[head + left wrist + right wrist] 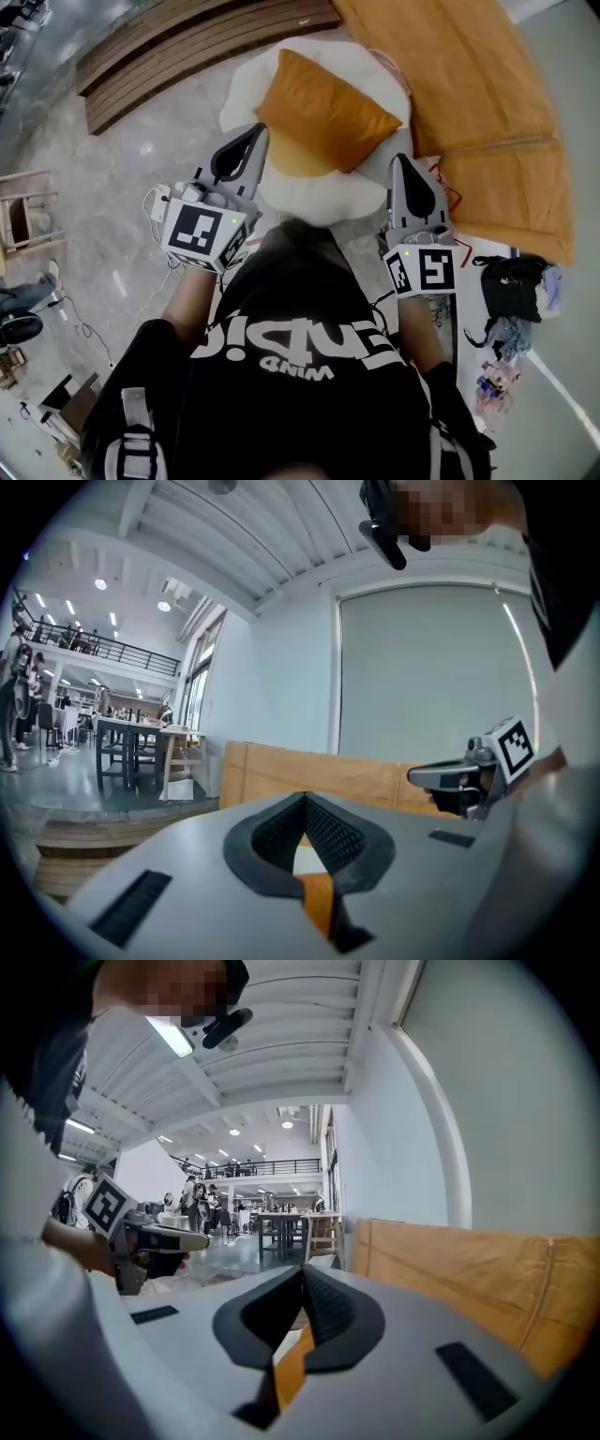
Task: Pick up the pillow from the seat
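An orange pillow (323,112) lies tilted on a round white fluffy seat (246,82) in the head view. My left gripper (251,133) is shut and empty, its tips at the seat's left edge just short of the pillow's left corner. My right gripper (403,163) is also shut and empty, at the seat's right edge beside the pillow's right corner. In the left gripper view the closed jaws meet at the left gripper (305,801), with a sliver of orange pillow (317,902) below them. The right gripper (302,1274) shows the same, pillow (292,1365) under it.
A large tan wooden board (487,94) lies right of the seat. Slatted wooden steps (169,56) run along the upper left. A black bag (511,286) and small clutter sit on the floor at right. Cables trail on the floor at left.
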Demonstrator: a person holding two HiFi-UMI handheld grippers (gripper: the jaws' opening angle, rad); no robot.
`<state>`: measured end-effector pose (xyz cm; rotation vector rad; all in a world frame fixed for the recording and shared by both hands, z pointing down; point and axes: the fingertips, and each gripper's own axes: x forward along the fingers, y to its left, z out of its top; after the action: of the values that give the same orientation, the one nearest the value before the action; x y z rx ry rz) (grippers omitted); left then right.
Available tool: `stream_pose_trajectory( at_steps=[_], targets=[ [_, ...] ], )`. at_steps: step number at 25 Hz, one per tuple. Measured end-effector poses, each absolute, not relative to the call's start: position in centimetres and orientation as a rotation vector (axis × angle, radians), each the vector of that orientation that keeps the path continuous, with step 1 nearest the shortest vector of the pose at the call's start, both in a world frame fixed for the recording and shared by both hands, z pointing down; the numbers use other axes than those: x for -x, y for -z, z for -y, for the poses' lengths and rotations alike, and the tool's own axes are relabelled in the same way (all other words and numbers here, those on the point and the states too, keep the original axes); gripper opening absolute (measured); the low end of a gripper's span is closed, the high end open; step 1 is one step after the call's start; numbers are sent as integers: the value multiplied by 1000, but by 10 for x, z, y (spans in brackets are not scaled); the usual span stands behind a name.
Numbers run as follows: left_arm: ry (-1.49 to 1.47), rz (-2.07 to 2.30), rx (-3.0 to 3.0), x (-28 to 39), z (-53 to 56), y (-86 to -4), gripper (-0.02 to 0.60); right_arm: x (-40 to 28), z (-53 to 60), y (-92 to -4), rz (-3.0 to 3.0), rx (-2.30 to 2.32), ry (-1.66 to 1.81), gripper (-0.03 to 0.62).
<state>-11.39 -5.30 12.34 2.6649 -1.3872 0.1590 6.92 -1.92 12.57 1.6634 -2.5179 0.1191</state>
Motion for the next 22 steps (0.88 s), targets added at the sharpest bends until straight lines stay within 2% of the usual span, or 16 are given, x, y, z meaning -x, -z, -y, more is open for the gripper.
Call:
stream_pose_trajectory(
  at_steps=[9,18,22],
  targets=[
    [-222,1370,-2638,96,83,-146,8,-81,53,-155,2569,-1647,-144,21],
    [-331,1252,-2607,76,106,-261,8,-90,75,-271,2537,-1585,-283,21],
    [-466,1205,-2614,78,104,-327,8,-89,75,-338,2524,-1578,-358,21]
  ],
)
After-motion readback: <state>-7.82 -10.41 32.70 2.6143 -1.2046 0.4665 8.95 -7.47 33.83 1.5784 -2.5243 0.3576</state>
